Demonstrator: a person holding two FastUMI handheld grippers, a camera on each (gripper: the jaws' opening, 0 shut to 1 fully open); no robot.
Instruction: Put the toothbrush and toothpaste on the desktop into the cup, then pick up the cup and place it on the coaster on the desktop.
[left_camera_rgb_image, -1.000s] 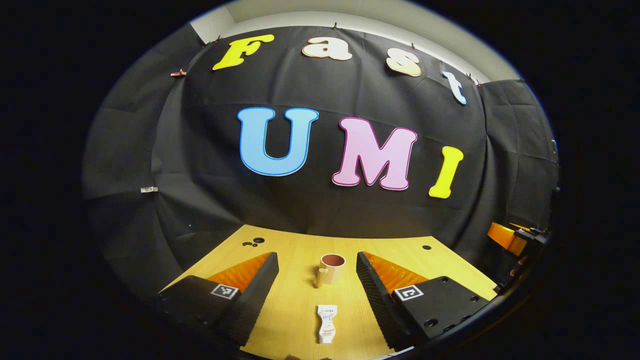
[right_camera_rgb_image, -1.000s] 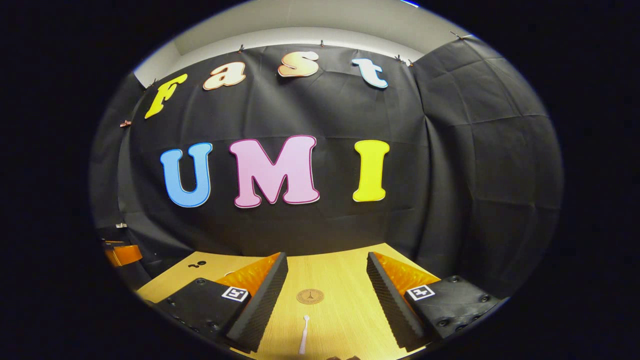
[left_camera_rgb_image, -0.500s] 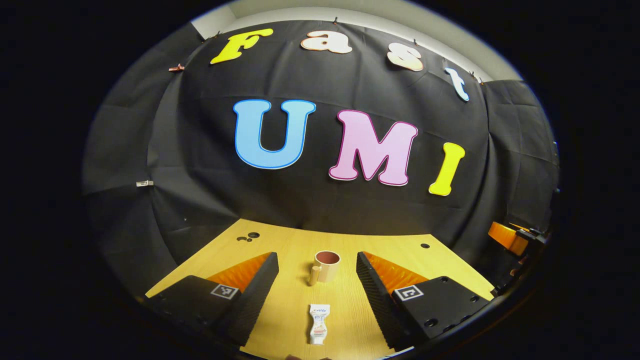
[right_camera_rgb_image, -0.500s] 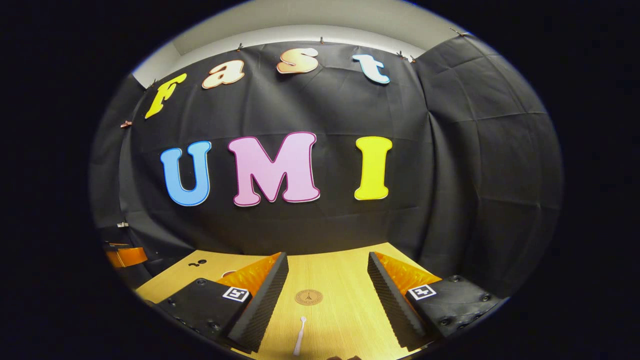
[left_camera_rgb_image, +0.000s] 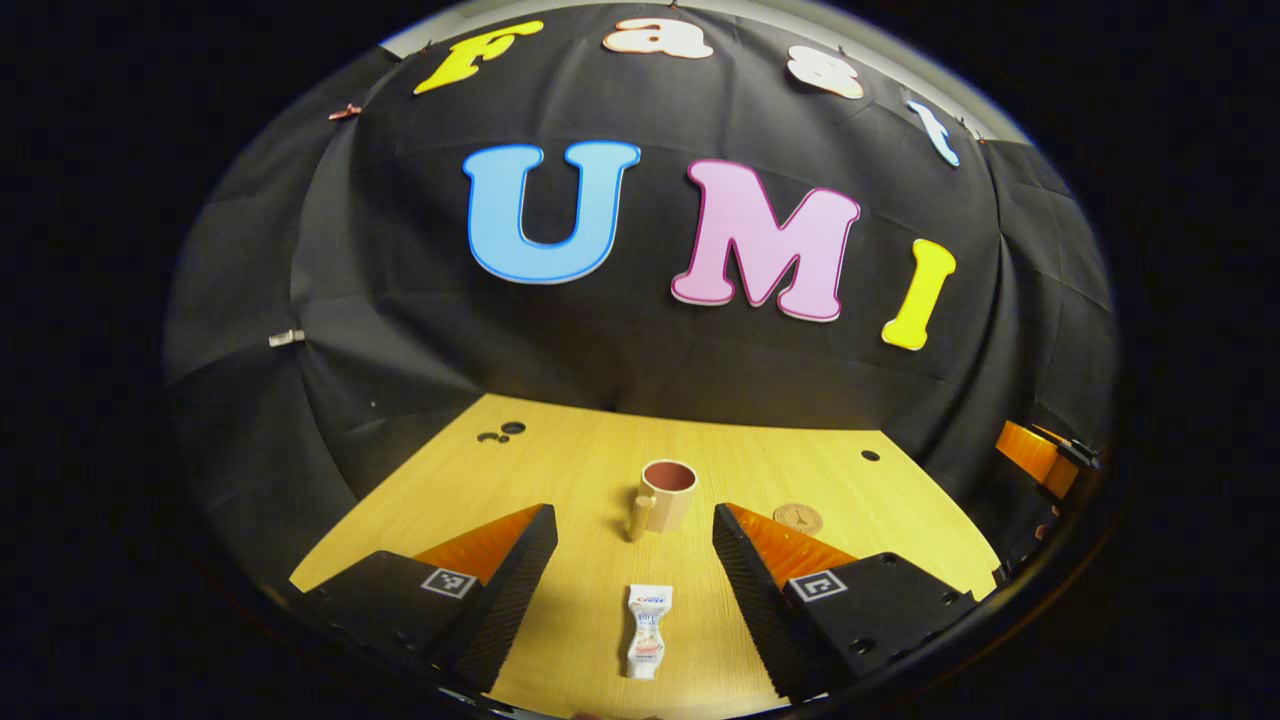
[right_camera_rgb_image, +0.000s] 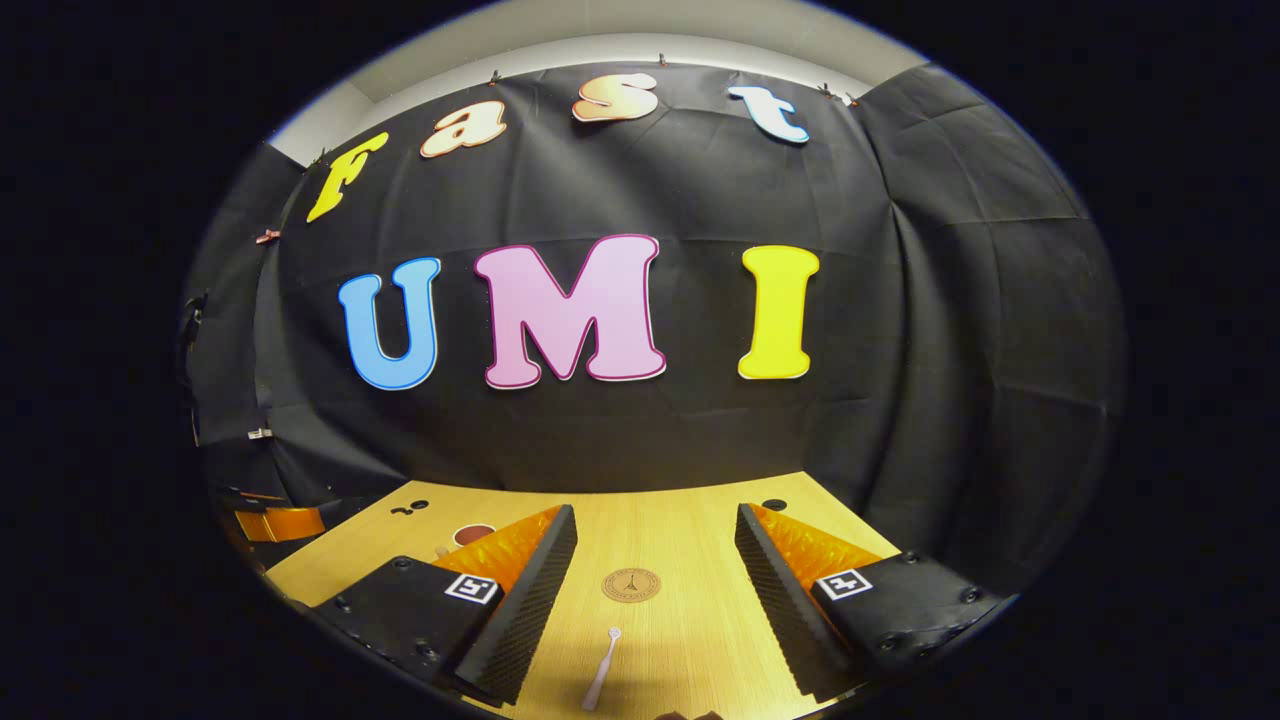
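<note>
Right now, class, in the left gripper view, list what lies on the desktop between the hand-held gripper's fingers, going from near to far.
toothpaste → cup → far edge of the desktop

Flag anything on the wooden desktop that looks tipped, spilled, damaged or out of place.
Nothing stands out. The tan cup with the reddish inside stands upright, the white toothpaste tube and the white toothbrush lie flat on the wooden desktop, and the round brown coaster lies bare. Both grippers hover open.
</note>
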